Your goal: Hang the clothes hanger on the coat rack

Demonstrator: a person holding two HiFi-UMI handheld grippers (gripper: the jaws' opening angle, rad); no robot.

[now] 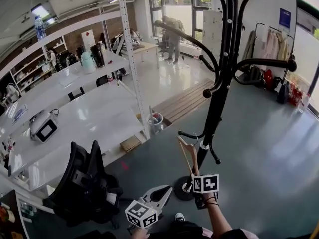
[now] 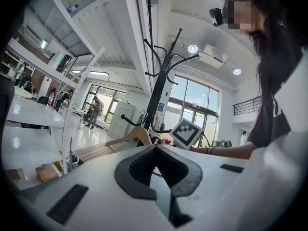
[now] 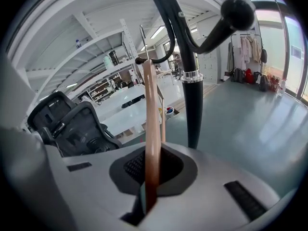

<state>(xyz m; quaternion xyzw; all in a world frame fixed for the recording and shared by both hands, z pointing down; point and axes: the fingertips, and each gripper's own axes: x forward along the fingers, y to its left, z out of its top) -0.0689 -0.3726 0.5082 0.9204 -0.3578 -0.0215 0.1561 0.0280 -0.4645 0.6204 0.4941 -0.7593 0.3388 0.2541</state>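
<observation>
A black coat rack [image 1: 218, 96] with curved arms stands on the grey floor right of the middle. My right gripper [image 1: 195, 172] is shut on a wooden clothes hanger [image 1: 188, 153], held upright beside the pole's lower part. In the right gripper view the hanger [image 3: 150, 109] rises out of the closed jaws [image 3: 151, 150], its metal hook near a rack arm, with the pole [image 3: 192, 95] just right of it. My left gripper [image 1: 164, 192] hovers lower left of the right one, shut and holding nothing. Its own view shows the jaws [image 2: 155, 147] meeting, and beyond them the hanger [image 2: 130, 136] and the rack [image 2: 161, 90].
A black office chair [image 1: 87, 183] stands close at the left. White shelving [image 1: 75, 118] runs along the left, with a small bin [image 1: 156, 119] at its end. A wooden platform [image 1: 184, 101] lies behind the rack. A clothes rail [image 1: 271, 44] is at the far right, a person [image 1: 172, 34] far back.
</observation>
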